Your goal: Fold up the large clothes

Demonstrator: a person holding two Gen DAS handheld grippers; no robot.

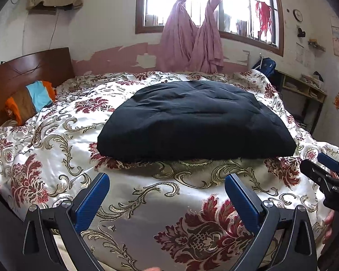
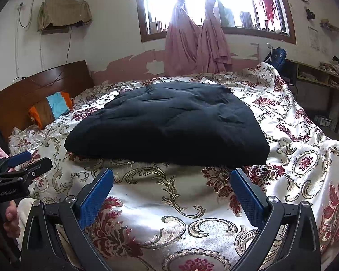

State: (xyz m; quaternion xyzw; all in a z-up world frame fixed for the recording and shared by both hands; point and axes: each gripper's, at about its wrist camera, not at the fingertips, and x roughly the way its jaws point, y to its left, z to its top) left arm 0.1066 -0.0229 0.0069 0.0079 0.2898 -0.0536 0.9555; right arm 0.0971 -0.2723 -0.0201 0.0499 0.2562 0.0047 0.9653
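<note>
Folded black garment (image 1: pixel 196 119) on bedspread (image 1: pixel 56 140); both grippers empty

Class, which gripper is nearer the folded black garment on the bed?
Neither clearly. The left gripper and right gripper both hover open just short of the folded black garment, left toward its left corner, right toward its right.

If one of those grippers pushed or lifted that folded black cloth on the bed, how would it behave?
The folded black garment would probably flop and unfold if lifted by one edge: it looks soft and creased. It seems light, since it barely dents the glossy floral bedspread. On that satiny surface it may slide easily when pushed.
</note>
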